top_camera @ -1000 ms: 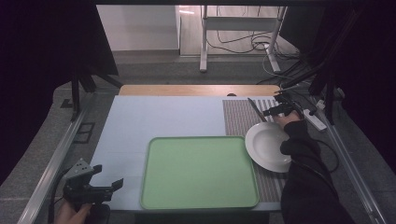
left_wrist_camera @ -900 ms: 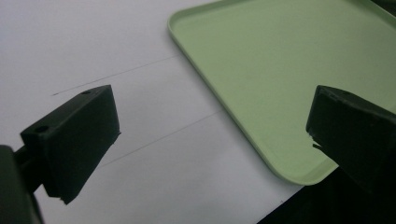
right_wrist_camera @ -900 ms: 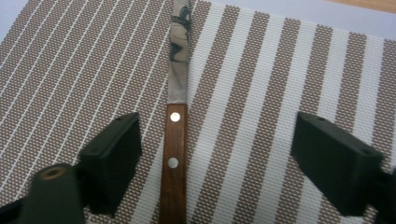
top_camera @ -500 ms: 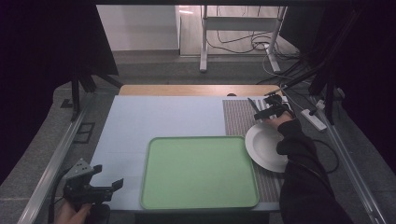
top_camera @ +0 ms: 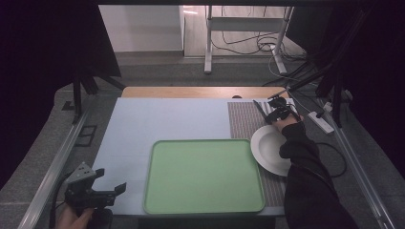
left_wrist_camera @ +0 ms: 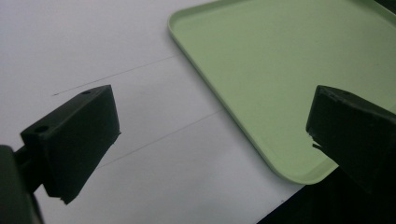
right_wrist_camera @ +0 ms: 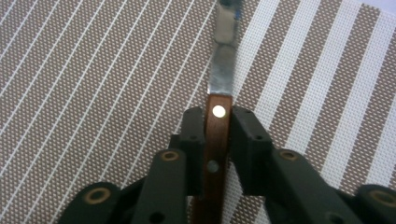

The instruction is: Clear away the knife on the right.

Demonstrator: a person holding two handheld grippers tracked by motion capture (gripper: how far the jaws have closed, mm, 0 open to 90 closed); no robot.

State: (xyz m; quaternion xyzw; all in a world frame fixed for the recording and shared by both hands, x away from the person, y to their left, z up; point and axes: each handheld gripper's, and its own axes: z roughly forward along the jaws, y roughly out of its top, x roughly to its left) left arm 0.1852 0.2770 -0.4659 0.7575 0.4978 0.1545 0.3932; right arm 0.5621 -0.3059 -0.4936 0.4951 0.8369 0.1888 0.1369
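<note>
1. The wooden-handled, steel-bladed knife [right_wrist_camera: 218, 93] points its blade straight ahead of the right gripper [right_wrist_camera: 217, 135], long axis running along the jaws.
2. Its riveted handle sits between the jaws, which have just closed and pinch it.
3. It hangs over the brown striped woven placemat [right_wrist_camera: 93, 84] (blade tip blurred).
4. The left gripper [left_wrist_camera: 210, 135], off that placemat, holds its jaws spread.

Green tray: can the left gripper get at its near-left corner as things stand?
Probably yes. The left gripper has its jaws open and holds nothing, and the green tray corner lies just ahead of it on the bare tabletop with nothing between them.
</note>
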